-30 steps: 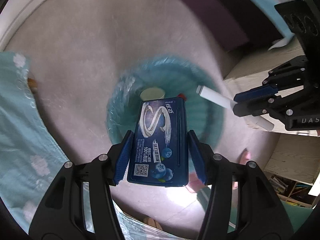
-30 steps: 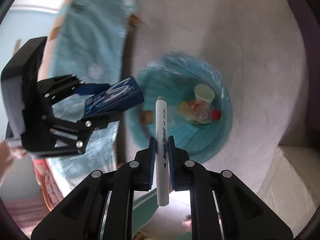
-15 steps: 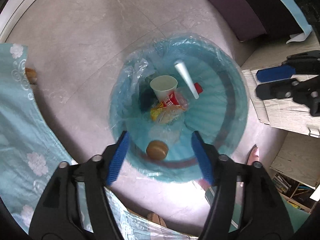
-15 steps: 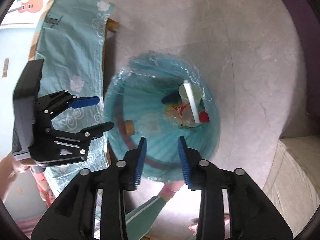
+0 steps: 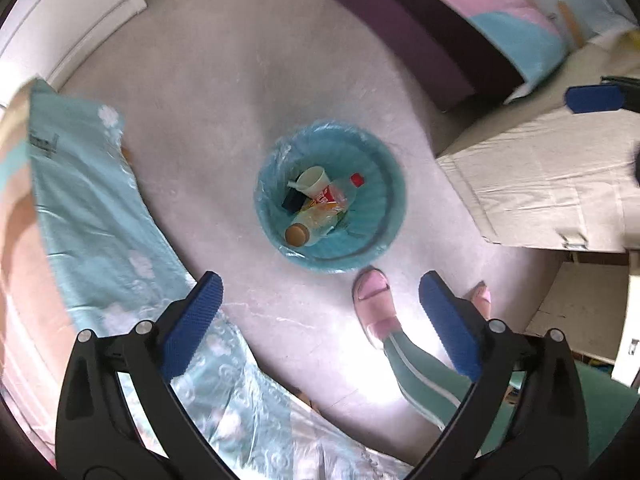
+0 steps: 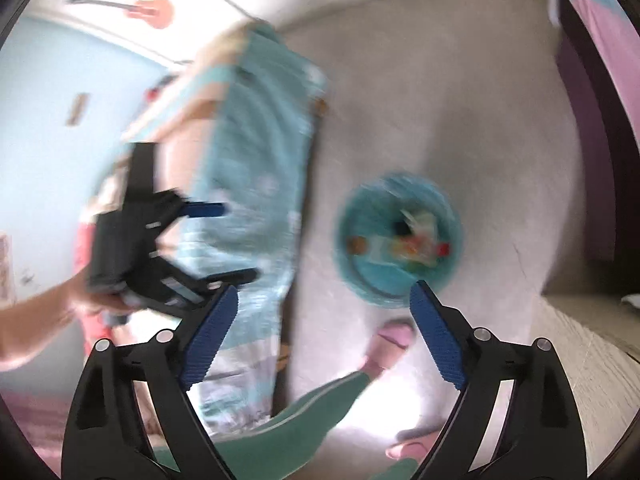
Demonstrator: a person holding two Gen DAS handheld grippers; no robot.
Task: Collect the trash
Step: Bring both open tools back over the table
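One round teal plastic bin with a clear liner (image 5: pixel 384 184) is counted on the floor. Inside it are seen one white paper cup (image 5: pixel 313 179), two clear plastic bottles (one red-capped (image 5: pixel 357 179), one brown-capped (image 5: pixel 296 234)) and one small dark blue box (image 5: pixel 293 202). Two pink slippers (image 5: pixel 375 300) and two blue-padded black grippers (image 5: pixel 320 320) are counted.

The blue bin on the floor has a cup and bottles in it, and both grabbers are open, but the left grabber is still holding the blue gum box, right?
Not quite. The left gripper holds nothing: its jaws have just been opening and only floor shows between them in the left wrist view. The rest is right: the blue bin holds a cup and bottles, and the right gripper is open too.
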